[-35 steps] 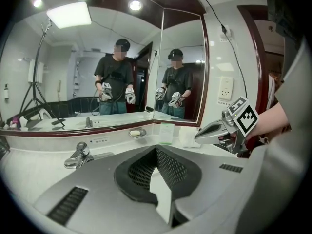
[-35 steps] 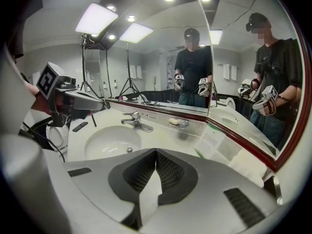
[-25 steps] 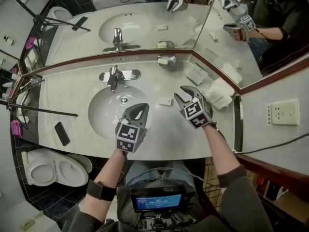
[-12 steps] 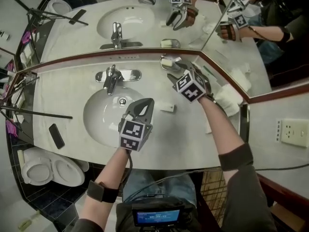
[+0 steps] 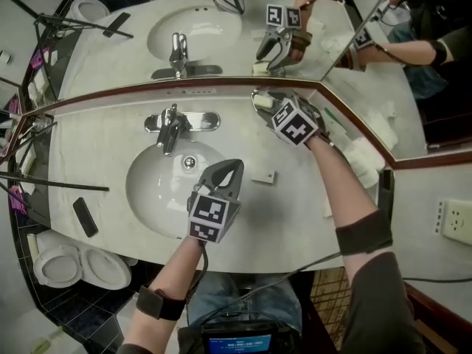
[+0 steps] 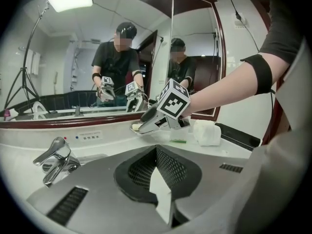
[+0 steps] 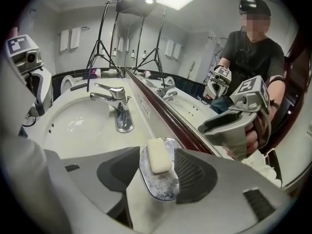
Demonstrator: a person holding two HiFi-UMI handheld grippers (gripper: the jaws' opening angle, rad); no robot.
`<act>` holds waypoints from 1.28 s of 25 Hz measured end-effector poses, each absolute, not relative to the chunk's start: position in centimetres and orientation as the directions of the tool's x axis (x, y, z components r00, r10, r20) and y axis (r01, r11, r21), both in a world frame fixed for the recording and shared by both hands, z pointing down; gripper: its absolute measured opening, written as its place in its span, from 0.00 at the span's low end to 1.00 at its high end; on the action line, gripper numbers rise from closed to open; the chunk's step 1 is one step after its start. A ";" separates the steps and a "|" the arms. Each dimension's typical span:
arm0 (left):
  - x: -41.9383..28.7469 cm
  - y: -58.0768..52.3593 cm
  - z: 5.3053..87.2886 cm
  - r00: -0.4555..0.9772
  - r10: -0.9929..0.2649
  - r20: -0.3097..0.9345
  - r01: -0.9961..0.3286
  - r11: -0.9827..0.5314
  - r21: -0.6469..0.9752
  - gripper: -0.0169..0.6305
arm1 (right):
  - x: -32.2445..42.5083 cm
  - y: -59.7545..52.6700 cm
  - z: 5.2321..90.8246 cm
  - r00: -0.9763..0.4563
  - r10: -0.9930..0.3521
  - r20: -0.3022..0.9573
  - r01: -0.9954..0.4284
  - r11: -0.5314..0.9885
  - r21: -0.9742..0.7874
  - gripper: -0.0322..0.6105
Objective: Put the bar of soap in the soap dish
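Note:
A pale bar of soap (image 7: 159, 155) lies in the oval metal soap dish (image 7: 158, 186) at the back of the counter, against the mirror. My right gripper (image 7: 156, 161) hangs over the dish with a jaw on either side; its jaws are closing but the pads do not touch the soap. From above, the right gripper (image 5: 267, 102) covers most of the soap dish (image 5: 257, 94). My left gripper (image 5: 225, 171) is shut and empty above the counter at the basin's right rim. The left gripper view shows the shut left gripper (image 6: 157, 155) and, farther off, the soap dish (image 6: 137, 127).
The chrome faucet (image 5: 171, 124) and the sink basin (image 5: 158, 186) lie to the left. A small white packet (image 5: 263, 176) sits on the counter between the grippers. A folded white towel (image 5: 365, 161) is at the right, a black device (image 5: 84, 216) at the front left.
My right gripper has travelled from mid-counter back to the soap dish by the mirror, and its jaws stand wider. The left gripper has shifted slightly and stays shut.

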State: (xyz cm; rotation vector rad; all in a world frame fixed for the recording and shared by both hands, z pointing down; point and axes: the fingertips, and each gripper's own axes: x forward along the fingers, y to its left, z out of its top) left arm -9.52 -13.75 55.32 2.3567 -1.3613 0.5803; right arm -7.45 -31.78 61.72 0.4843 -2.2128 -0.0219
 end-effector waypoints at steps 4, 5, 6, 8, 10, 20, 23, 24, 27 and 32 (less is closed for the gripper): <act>-9.7 -13.6 55.7 0.453 -0.725 0.518 -0.876 -0.470 0.108 0.03 | -7.6 -32.2 62.3 -0.564 -0.329 0.758 -0.334 0.930 0.155 0.40; -9.7 -13.6 55.7 0.454 -0.725 0.518 -0.876 -0.470 0.110 0.03 | -7.6 -32.3 62.5 -0.561 -0.322 0.763 -0.332 0.932 0.149 0.40; -9.7 -13.6 55.7 0.454 -0.725 0.518 -0.876 -0.470 0.111 0.03 | -7.6 -32.3 62.6 -0.560 -0.313 0.767 -0.328 0.934 0.142 0.40; -9.7 -13.7 55.8 0.454 -0.726 0.517 -0.876 -0.468 0.113 0.03 | -7.7 -32.2 62.8 -0.567 -0.287 0.772 -0.318 0.941 0.116 0.37; -9.7 -13.7 56.0 0.454 -0.725 0.518 -0.877 -0.467 0.116 0.03 | -7.9 -31.7 63.0 -0.577 -0.269 0.771 -0.315 0.944 0.093 0.29; -9.8 -13.2 56.1 0.450 -0.723 0.524 -0.880 -0.460 0.122 0.03 | -7.3 -31.8 62.7 -0.536 -0.365 0.761 -0.468 0.879 0.092 0.28; -10.0 -13.1 55.4 0.447 -0.729 0.518 -0.882 -0.457 0.117 0.03 | -6.7 -31.5 61.7 -0.531 -0.399 0.748 -0.520 0.850 0.085 0.28; -10.0 -13.0 55.1 0.445 -0.731 0.517 -0.883 -0.455 0.116 0.03 | -6.5 -31.2 61.2 -0.532 -0.406 0.743 -0.536 0.841 0.075 0.28; -10.1 -12.5 54.0 0.440 -0.736 0.515 -0.885 -0.453 0.110 0.03 | -5.7 -29.8 59.3 -0.537 -0.435 0.723 -0.580 0.812 0.058 0.28; -9.6 -11.1 51.2 0.441 -0.744 0.501 -0.881 -0.466 0.084 0.03 | -3.5 -25.8 56.3 -0.543 -0.492 0.680 -0.664 0.748 0.010 0.28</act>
